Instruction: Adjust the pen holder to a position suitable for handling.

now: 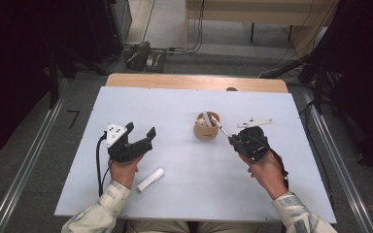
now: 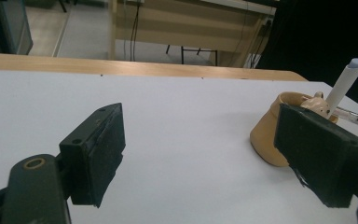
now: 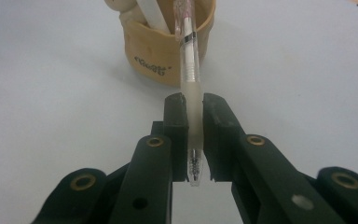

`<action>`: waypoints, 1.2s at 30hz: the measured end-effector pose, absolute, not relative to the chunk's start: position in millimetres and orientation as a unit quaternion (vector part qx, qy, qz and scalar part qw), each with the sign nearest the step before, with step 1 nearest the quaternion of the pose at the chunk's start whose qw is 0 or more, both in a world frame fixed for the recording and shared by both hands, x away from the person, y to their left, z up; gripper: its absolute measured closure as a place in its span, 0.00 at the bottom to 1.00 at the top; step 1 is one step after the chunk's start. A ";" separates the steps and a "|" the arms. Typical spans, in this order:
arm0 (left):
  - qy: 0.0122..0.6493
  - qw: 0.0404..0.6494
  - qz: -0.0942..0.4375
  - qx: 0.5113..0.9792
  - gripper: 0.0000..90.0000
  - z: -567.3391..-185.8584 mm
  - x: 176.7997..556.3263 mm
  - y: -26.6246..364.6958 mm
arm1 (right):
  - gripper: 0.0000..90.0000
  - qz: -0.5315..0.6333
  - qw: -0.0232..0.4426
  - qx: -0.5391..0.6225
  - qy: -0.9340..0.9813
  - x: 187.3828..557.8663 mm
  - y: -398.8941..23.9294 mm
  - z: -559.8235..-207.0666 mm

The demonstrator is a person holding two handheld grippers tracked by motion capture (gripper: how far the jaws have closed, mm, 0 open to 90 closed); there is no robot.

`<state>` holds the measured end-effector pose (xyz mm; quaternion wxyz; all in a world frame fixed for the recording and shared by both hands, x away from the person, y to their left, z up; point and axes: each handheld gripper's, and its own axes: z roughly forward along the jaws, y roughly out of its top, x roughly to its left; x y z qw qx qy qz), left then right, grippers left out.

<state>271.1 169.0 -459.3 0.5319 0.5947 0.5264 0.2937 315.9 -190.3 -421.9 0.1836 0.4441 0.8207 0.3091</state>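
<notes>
On the white table (image 1: 184,194), right of centre, we see the right gripper (image 1: 232,140) clamped on a pen (image 3: 189,93), its two black jaws pressed tight against the barrel. The pen is clear plastic with a frosted, whitish grip section where the jaws squeeze it; a small metal spring shows through the transparent tip just behind the pads, and a silvery band rings the barrel farther up. Pinkish markings run along the upper barrel. It stretches away from the gripper with its far end over the mouth of a tan pen holder (image 3: 168,49), a small cup with dark lettering on its side that already holds a white stick-like item (image 2: 346,81). Our left gripper (image 1: 141,132) rests well apart to the left, jaws spread wide with nothing between them. A white cylinder (image 1: 151,179) lies on the table just beside the left hand (image 1: 122,169).
</notes>
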 end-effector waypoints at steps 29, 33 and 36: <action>0.528 0.535 0.293 0.591 0.19 -459.4 271.7 170.6 | 0.86 0.316 0.190 0.439 0.819 339.8 -175.0 -399.6; 0.527 0.536 0.293 0.592 0.19 -459.4 271.6 170.3 | 0.85 0.319 0.189 0.438 0.819 343.6 -172.1 -399.9; 0.527 0.535 0.293 0.592 0.19 -459.3 271.4 170.5 | 0.77 0.328 0.186 0.438 0.816 345.7 -172.0 -400.0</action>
